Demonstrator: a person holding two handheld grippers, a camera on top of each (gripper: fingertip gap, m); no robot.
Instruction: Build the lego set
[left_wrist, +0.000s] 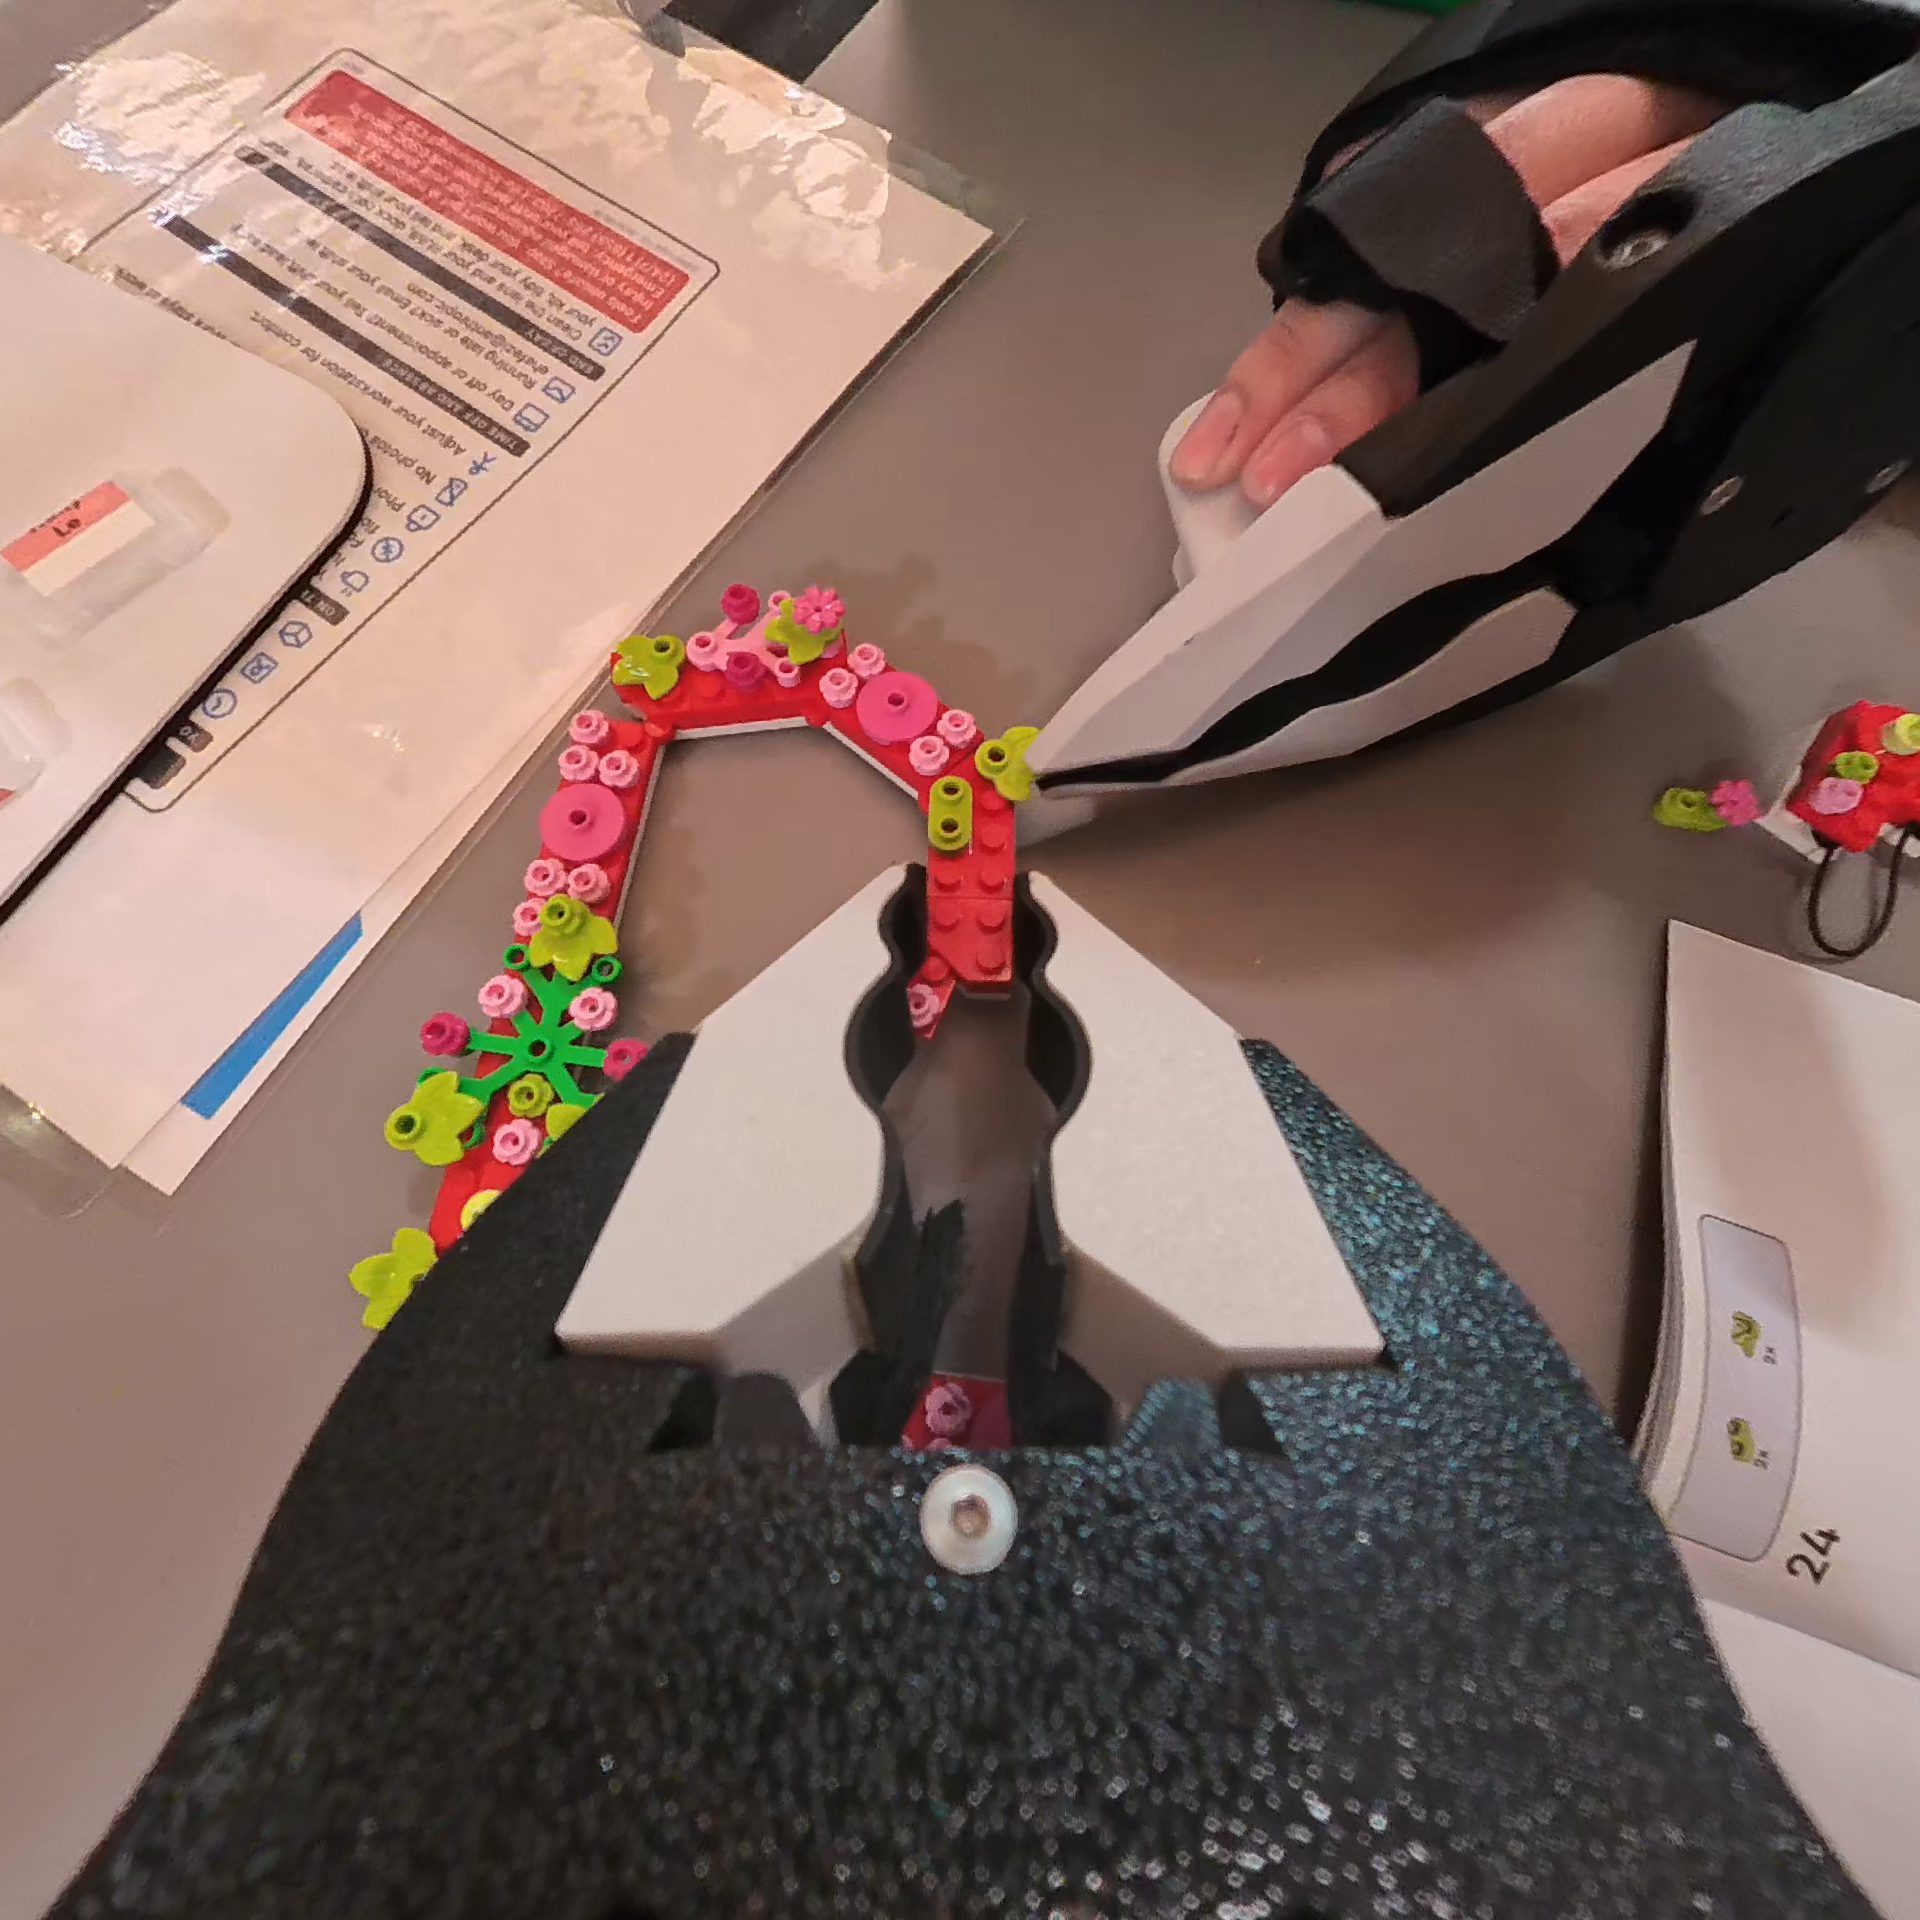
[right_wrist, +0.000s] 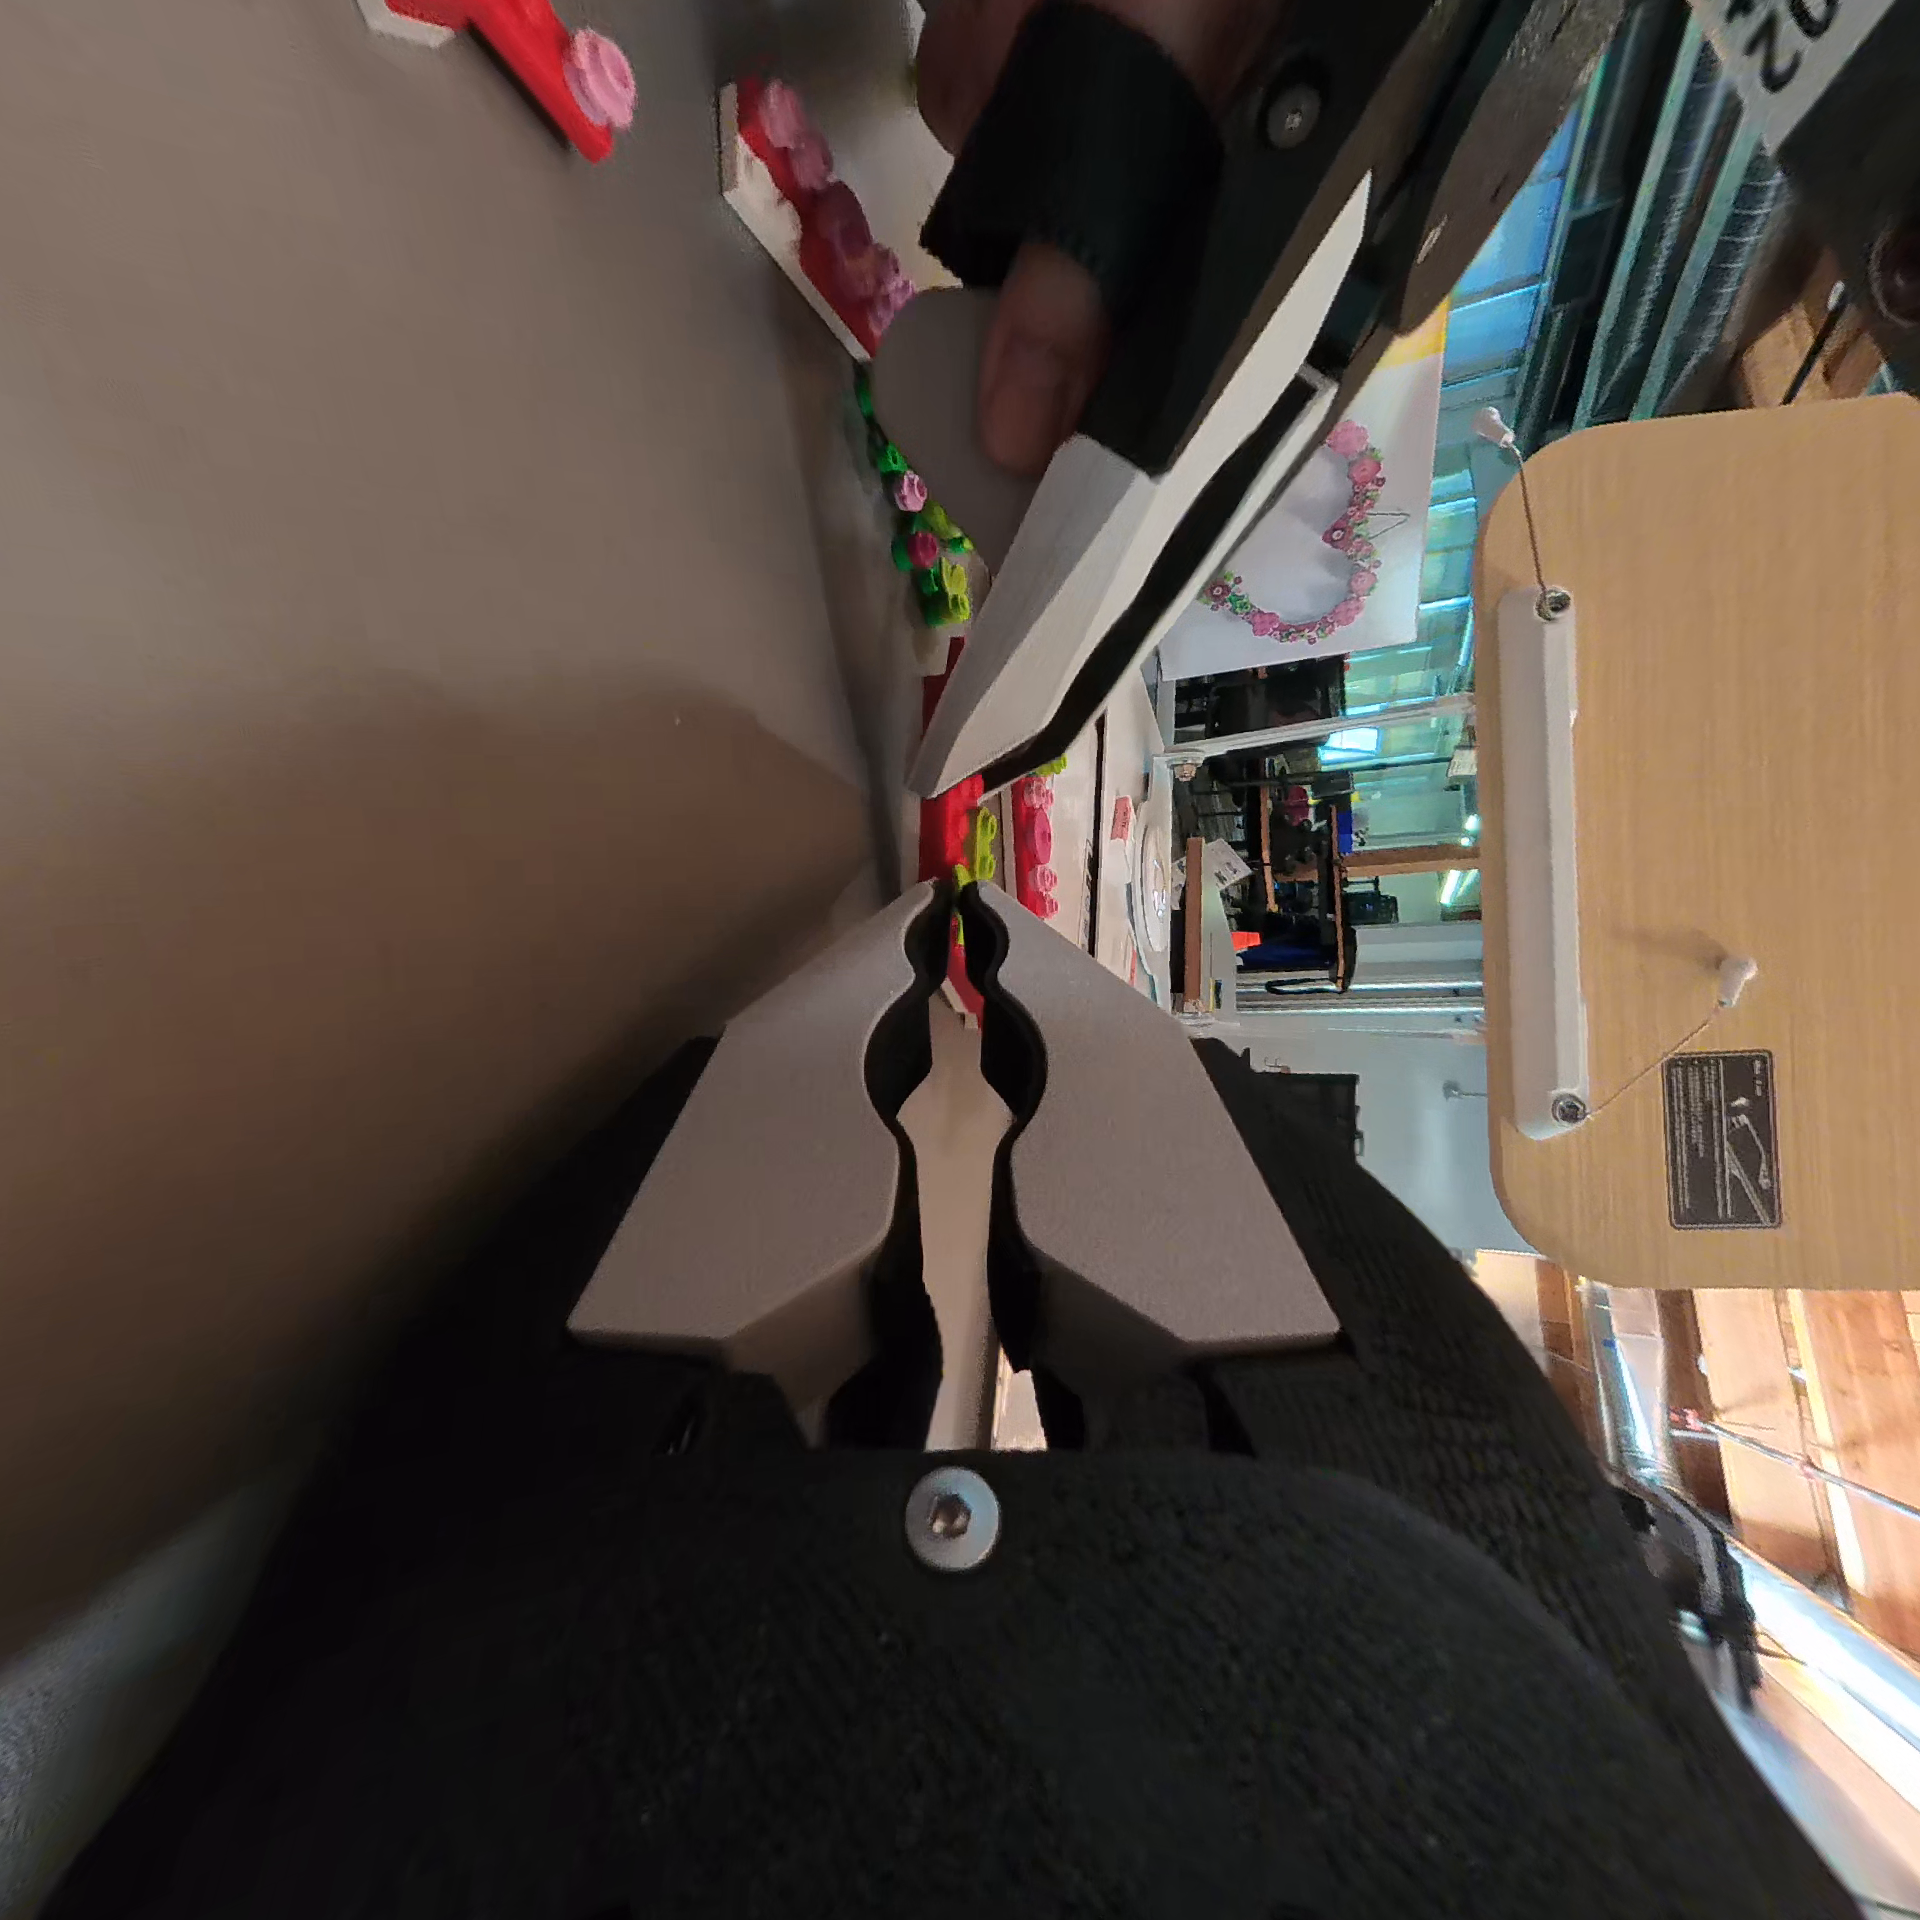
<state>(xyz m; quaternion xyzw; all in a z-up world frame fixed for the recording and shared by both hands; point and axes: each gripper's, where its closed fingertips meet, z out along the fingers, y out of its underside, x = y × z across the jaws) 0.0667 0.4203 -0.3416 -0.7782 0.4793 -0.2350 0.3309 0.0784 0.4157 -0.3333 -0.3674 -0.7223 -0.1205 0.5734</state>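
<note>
Bench: grey bench (left_wrist: 1195, 208) carries everything; shelving and a pale wood board show behind it in the right wrist view.
Left gripper: left gripper (left_wrist: 971, 935) has its fingers closed narrowly on the lower right limb of the red frame, gripping it across its width.
Right gripper: right gripper (right_wrist: 954, 902) has its fingers nearly together, pinching a lime leaf piece (left_wrist: 1010, 761) at the tips, pressed against the frame's right shoulder just above the left gripper's hold.
Lego set: red frame (left_wrist: 779, 707), a heart-like outline, lies flat on the bench, studded with pink flowers, lime leaves and a green stem piece (left_wrist: 537, 1049) on its left limb.
Beside the frame: a small red sub-build (left_wrist: 1860, 774) with a dark loop sits well to the right, a loose leaf-and-flower bit just left of it; the instruction booklet (left_wrist: 1766, 1299) lies open to the lower right; laminated sheets (left_wrist: 520, 312) lie to the upper left.
Step in hand: likely seating the leaf on the frame's studs while the other gripper steadies it.
Next move: probably a firm press straight onto the studs, then loosening the pinch without dragging the leaf off.
</note>
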